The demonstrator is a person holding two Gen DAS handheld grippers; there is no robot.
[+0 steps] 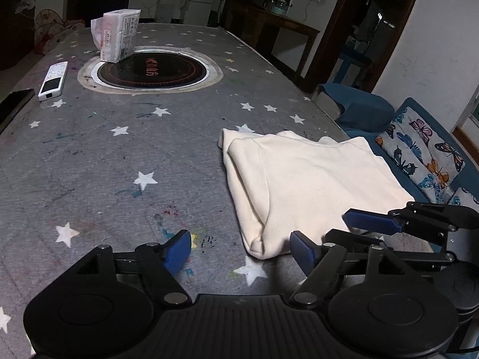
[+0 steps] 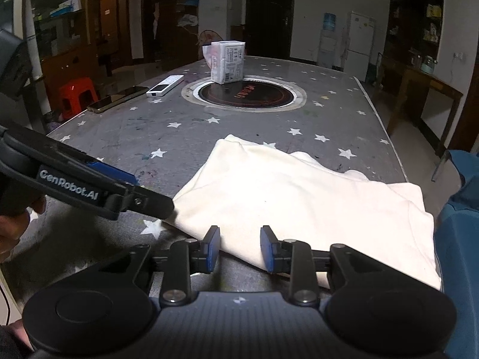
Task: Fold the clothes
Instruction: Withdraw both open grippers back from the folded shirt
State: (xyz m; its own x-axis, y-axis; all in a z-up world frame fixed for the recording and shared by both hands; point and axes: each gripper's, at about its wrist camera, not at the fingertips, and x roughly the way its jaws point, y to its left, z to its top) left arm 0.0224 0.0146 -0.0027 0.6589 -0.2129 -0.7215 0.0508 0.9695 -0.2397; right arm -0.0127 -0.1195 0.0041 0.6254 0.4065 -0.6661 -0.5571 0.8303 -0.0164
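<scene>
While the cream garment (image 2: pixel 299 203) lies partly folded at the table's (image 1: pixel 119 161) near right edge, both the left gripper (image 1: pixel 241 249) and right gripper (image 2: pixel 239 246) are held spread and empty, so a near-hem pinch is judged next.

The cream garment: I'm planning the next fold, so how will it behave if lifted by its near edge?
The cream garment lies in soft, rumpled layers, so it will probably droop rather than hold shape. Its folded layers look loose and may slide apart. With the right gripper open over one spot, the unheld width would likely sag.
</scene>
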